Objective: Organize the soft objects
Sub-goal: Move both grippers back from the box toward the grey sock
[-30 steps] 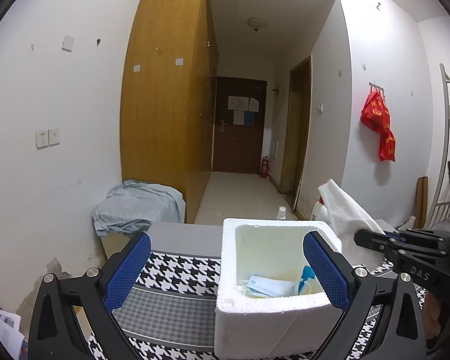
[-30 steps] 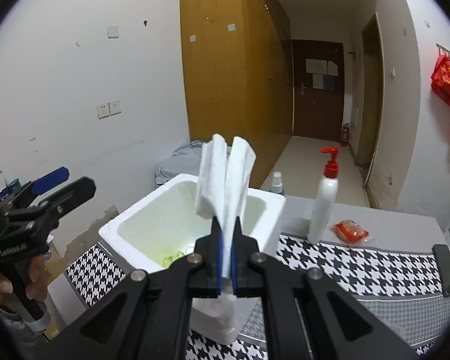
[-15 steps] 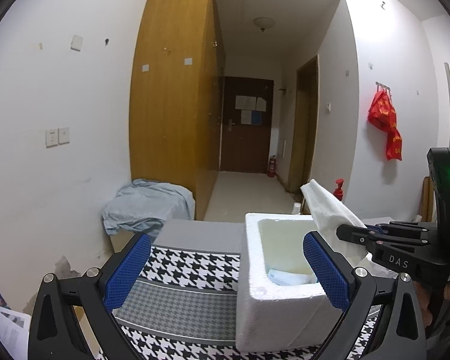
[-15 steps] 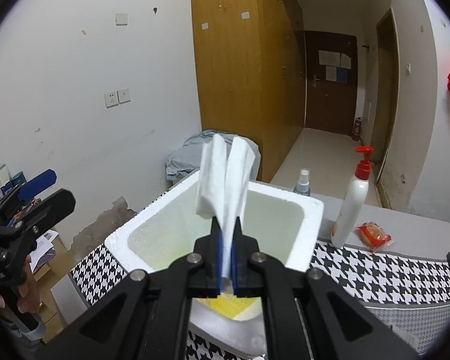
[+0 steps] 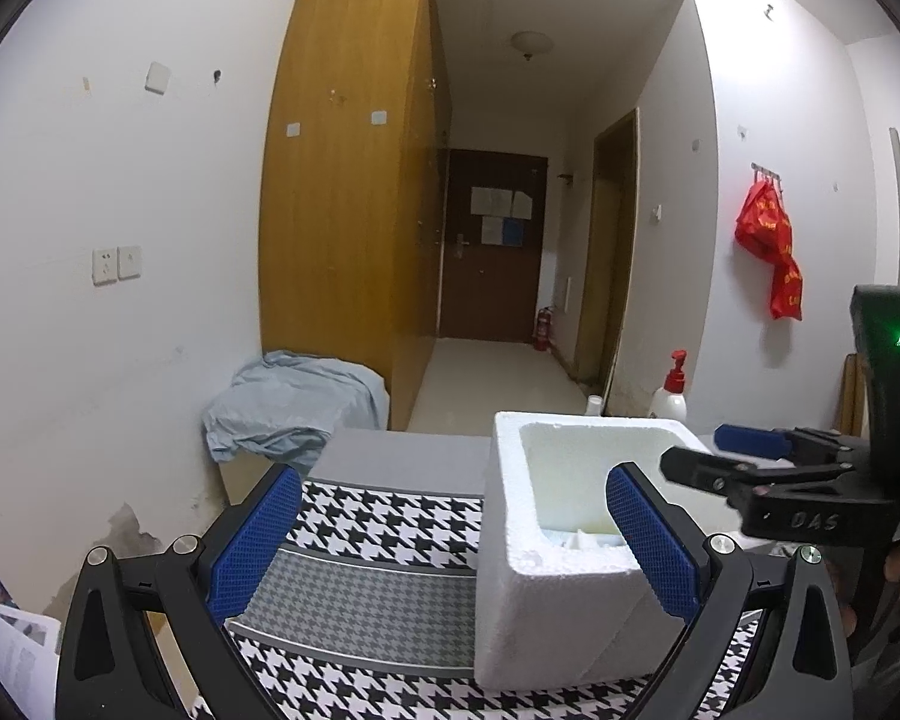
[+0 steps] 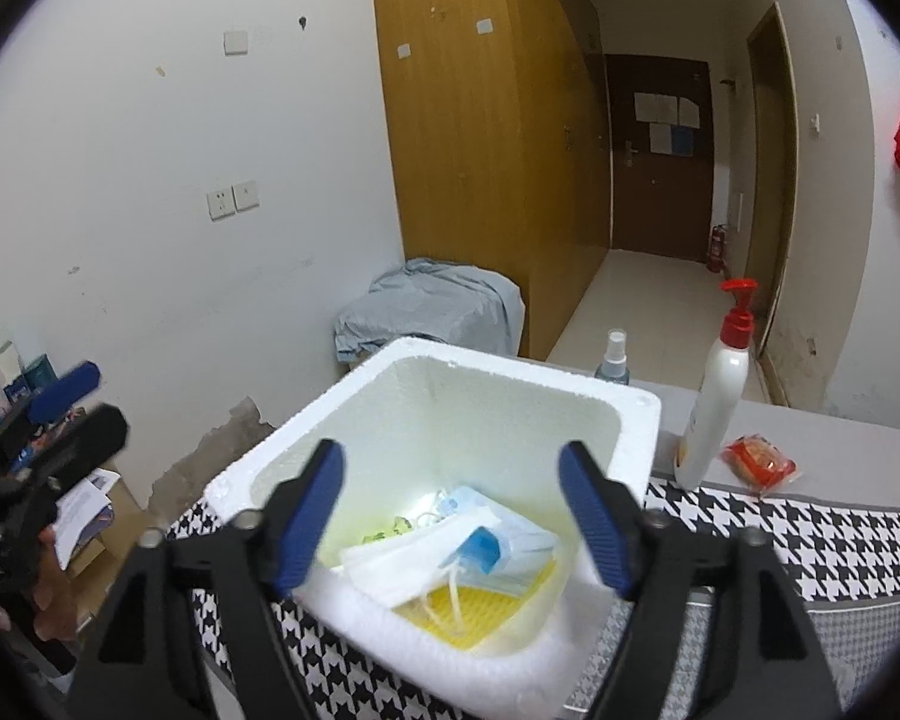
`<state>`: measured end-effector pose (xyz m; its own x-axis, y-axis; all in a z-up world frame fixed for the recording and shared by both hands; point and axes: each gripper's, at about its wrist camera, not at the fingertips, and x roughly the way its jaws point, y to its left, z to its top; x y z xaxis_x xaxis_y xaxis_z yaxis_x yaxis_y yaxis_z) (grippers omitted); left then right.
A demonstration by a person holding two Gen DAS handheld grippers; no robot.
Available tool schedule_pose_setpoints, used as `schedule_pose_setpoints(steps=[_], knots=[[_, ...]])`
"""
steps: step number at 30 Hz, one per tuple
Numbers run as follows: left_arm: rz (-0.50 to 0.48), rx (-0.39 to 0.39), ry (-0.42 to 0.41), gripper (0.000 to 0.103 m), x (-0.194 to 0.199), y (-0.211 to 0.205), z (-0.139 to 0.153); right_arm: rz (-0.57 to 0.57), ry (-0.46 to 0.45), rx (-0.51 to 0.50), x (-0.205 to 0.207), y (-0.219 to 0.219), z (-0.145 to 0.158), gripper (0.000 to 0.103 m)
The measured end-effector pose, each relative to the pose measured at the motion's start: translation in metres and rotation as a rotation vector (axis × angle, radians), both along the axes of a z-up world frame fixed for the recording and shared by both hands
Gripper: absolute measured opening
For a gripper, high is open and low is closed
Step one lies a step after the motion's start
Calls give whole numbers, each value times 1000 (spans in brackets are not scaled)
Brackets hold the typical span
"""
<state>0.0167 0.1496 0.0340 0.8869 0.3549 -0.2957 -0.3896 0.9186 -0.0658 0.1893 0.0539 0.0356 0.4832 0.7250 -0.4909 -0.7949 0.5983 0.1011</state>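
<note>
Hovering above the white foam box (image 6: 450, 420), the right claw (image 6: 453, 519) has its blue pads spreading apart, with nothing caught between them. Below that gap, inside the box, lies a loose heap of soft items: a folded white tissue (image 6: 414, 564), pale blue face masks (image 6: 510, 540) and a yellow cloth (image 6: 492, 606) at the bottom. The box stands on a bench covered with a houndstooth cloth (image 6: 810, 546). Just beside the box's far right corner stands a white pump bottle (image 6: 717, 402) with a red top, a small red packet (image 6: 759, 459) lies near it, and a small spray bottle (image 6: 613, 357) shows behind the box rim. The left claw (image 5: 453, 543) is held off to the box's left side, its pads wide apart and empty; its right pad overlaps the box's near wall in the left wrist view. A hand (image 6: 48, 588) grips that tool's handle.
</note>
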Motion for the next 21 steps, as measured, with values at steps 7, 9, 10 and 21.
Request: schedule_pose_setpoints(steps=[7, 9, 10, 21], knots=[[-29, 27, -26, 102, -5, -21, 4, -46, -60, 57, -15, -29, 16, 102], [-44, 25, -26, 102, -5, -26, 4, -55, -85, 57, -21, -36, 18, 103], [-50, 22, -32, 102, -6, -28, 4, -64, -85, 58, -23, -40, 19, 103], [-85, 33, -30, 102, -6, -53, 4, -130, -79, 121, -29, -83, 17, 103]])
